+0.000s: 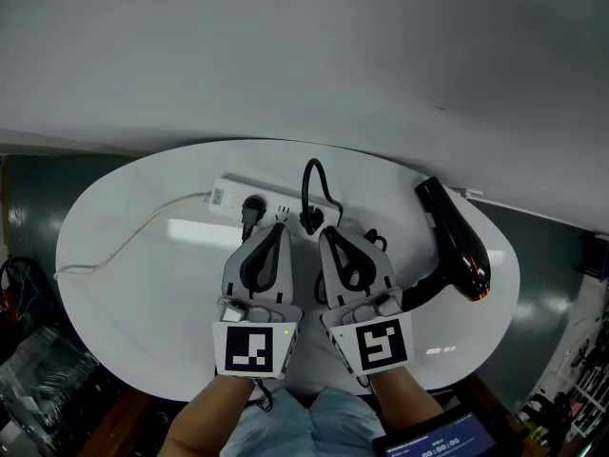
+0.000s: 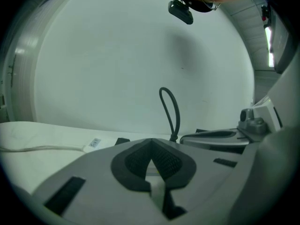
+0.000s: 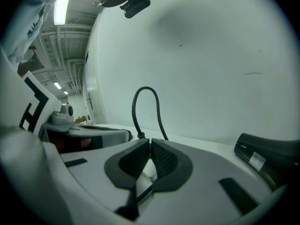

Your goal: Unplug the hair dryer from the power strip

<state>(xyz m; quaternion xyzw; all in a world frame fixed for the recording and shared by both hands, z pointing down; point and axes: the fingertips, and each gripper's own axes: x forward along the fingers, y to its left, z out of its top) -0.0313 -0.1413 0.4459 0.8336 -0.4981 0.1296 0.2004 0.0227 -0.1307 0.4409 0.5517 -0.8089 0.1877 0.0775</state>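
The hair dryer [image 1: 455,239] lies on its side at the right end of the oval white table [image 1: 143,284], black barrel pointing away from the person, well apart from the power strip [image 1: 276,198], which sits across the far middle of the table. Its black cord runs back under the grippers and rises in a tall loop [image 1: 306,174] before dropping into a black plug [image 1: 311,221] at the strip's near edge. As far as the head view shows, that plug is seated, so the unplugging itself is not yet done. A second black plug [image 1: 252,208] sits further left on the strip, and I cannot tell for certain which of the two belongs to the dryer, though the looped one seems the likelier. The left gripper [image 1: 279,227] and the right gripper [image 1: 326,233] lie side by side just short of the strip, each with its jaws pressed together on nothing – each gripper's own view shows the dark ribbed pads meeting with only pale table beyond them. Neither touches a plug. What is left, by my reading, is everything that matters: open one gripper, close it on the plug body, steady the strip with the other and pull. The strip's white cable [image 1: 133,241] trails off to the table's left edge.
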